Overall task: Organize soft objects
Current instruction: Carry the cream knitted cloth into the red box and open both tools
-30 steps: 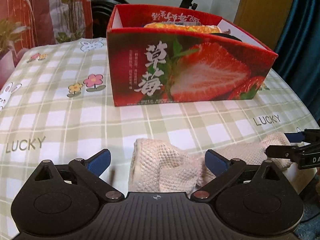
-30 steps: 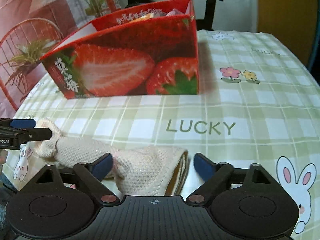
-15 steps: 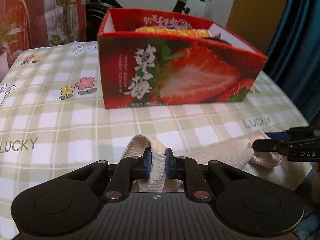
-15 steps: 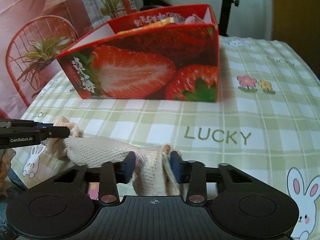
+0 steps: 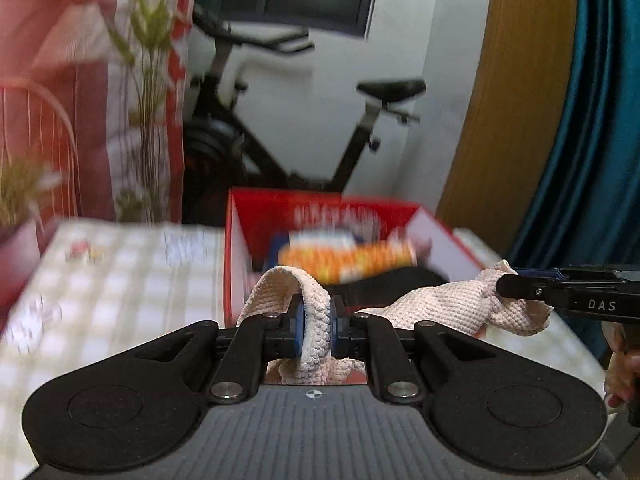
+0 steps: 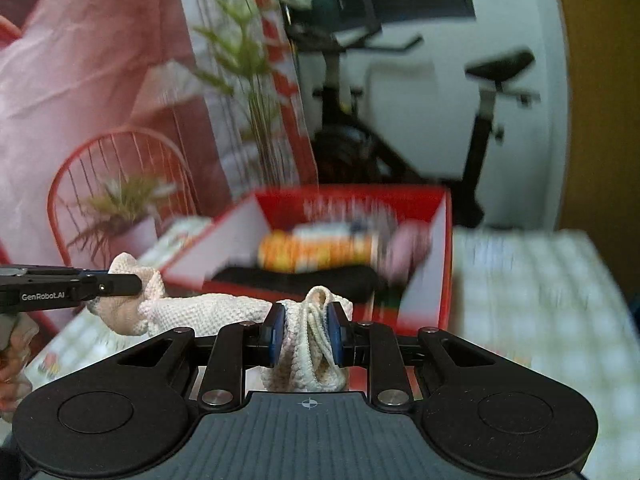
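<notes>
knit cloth pinched at both ends, up over the box

left to right in our left wrist view: checked tablecloth (image 5: 120, 264) is a blur on the left, then our left gripper (image 5: 316, 326) sits in the middle with its blue pads squeezed together on a looped end of the cream knit cloth (image 5: 436, 304). the cloth runs off to the right, where our right gripper (image 5: 516, 282) comes in from the side, its fingers pinched together on the other end. behind it all is the red strawberry box (image 5: 240, 236), open on top, with an orange packet (image 5: 352, 258) and something dark inside. we see an exercise bike (image 5: 304, 132) further back.

from our right wrist view, jaws are clamped on a bunched fold of the same cloth, which hangs in front of the box's near wall, off the table.
</notes>
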